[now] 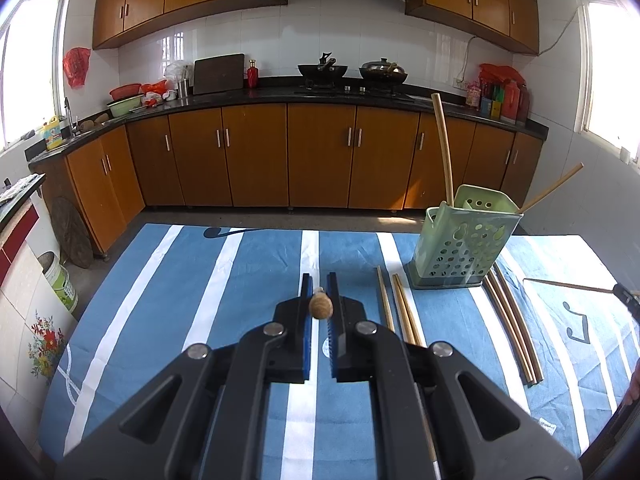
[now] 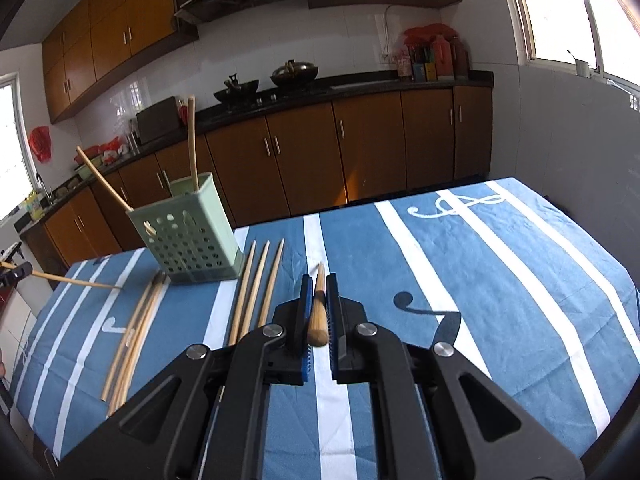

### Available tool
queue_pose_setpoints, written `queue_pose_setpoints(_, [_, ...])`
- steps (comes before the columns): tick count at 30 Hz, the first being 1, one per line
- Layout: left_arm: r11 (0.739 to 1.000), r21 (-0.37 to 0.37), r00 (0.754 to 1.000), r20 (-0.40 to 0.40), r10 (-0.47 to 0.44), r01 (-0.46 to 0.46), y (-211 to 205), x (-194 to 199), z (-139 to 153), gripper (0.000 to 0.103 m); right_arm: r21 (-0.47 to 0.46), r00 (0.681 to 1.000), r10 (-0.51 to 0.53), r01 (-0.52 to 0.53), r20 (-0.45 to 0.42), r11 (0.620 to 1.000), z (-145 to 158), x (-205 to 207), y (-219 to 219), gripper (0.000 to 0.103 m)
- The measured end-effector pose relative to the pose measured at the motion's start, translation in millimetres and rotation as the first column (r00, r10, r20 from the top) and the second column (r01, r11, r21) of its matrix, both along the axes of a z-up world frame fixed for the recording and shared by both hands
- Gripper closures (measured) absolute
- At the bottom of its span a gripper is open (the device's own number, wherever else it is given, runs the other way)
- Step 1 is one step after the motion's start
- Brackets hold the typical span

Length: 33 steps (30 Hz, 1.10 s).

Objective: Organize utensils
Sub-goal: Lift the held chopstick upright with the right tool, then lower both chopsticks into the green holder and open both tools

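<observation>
Both grippers' fingers clamp chopsticks, left, right, green holder near loose chopsticks

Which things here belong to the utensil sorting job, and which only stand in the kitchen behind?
Part of the job:
- green holder with two chopsticks inside
- loose chopsticks on the striped cloth
- chopstick in the left hand-held gripper
- chopstick in the right hand-held gripper

Only standing about:
- woks on the stove
- bottles on the counter
- cutting board
</observation>
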<state>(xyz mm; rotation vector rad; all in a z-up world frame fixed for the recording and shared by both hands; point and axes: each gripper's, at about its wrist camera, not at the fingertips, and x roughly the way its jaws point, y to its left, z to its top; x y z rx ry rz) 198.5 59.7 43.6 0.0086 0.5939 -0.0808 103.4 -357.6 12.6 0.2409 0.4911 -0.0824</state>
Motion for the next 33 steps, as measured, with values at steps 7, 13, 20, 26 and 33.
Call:
queue_pose_setpoints(7, [1.000,-0.003,1.000,0.016,-0.002,0.002,-2,1,7,0.095,0.001,0.996,0.000,0.000,0.091,1.000,26,3,3,0.096])
queue_pose_setpoints(13, [1.000,-0.001,1.000,0.021,-0.002,0.002,-3,0,8,0.095,-0.008,0.995,0.005,-0.005,0.100,1.000,27,7,7,0.096])
queue_pose_setpoints(20, [1.000,0.002,0.999,0.042,-0.012,0.012,-7,0,19,0.096,-0.014,0.990,0.023,-0.021,0.136,1.000,42,6,8,0.096])
queue_pose_setpoints(26, [0.997,-0.002,0.992,0.100,-0.073,0.074,-21,-1,60,0.096,0.023,0.970,0.092,-0.100,0.225,0.995,89,4,15,0.096])
queue_pose_setpoints(33, [0.980,-0.026,0.965,0.181,-0.188,0.195,-52,-6,131,0.096,0.034,0.909,0.144,-0.170,0.391,0.985,145,9,38,0.096])
